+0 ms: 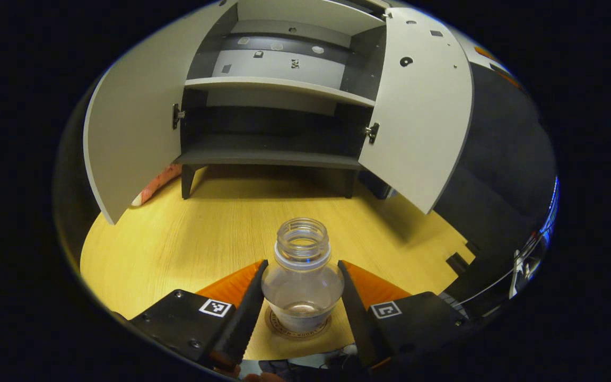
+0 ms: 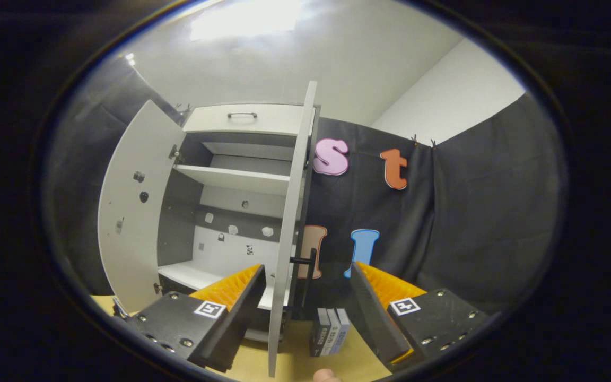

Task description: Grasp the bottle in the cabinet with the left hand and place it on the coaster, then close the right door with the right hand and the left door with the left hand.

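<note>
We can read no text anywhere: the print ringing the coaster (image 1: 297,328) is too small and blurred, and the square markers on each tool carry only patterns.

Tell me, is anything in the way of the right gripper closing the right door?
Nothing visible. The right hand-held gripper is open, and the right door stands edge-on between its fingers with its handle just ahead. A small stack of boxes sits on the table beside the door's outer face.

1. We cannot tell whether the left gripper (image 1: 302,297) presses the bottle (image 1: 302,276).
2. The bottle hides most of the coaster (image 1: 299,330).
3. The right door (image 2: 288,233) stands edge-on, covering part of the cabinet (image 2: 231,212) interior.
</note>
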Available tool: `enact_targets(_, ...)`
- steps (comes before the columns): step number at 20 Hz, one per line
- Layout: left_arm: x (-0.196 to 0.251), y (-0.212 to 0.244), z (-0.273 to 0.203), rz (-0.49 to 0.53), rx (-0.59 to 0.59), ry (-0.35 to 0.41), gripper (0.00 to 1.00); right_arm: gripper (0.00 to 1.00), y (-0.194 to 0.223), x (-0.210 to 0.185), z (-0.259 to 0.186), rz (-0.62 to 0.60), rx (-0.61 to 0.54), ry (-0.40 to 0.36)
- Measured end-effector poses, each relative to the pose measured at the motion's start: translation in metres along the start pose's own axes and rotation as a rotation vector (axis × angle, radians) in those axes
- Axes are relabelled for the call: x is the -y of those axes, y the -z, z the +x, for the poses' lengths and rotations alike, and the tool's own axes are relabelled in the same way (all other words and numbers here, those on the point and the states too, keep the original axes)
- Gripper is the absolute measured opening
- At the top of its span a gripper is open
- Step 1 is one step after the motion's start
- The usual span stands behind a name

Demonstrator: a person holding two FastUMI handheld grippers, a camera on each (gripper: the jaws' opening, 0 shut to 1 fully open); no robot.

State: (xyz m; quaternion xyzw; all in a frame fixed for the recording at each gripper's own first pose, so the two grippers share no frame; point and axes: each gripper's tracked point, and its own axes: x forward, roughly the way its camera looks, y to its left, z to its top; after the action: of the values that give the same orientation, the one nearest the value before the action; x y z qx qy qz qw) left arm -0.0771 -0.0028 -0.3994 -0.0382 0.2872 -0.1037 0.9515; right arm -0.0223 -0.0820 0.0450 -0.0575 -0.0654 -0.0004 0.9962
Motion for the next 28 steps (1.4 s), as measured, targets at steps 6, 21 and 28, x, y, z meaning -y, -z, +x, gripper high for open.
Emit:
enact_targets(6, 0.012, -0.016, -0.01, 0.061, 0.034, -0.007, 0.8, 0.97, 0.006, -0.004, 0.002, 0.0, -0.01, -0.024)
enact_targets(21, 0.025, -0.12, -0.054, 0.058, 0.223, -0.05, 0.8, 0.97, 0.016, -0.002, 0.003, 0.012, -0.017, -0.02)
enact_targets(28, 0.019, -0.227, -0.099, 0.065, 0.365, -0.154, 0.81, 0.97, 0.022, 0.004, 0.011, 0.025, -0.025, 0.002)
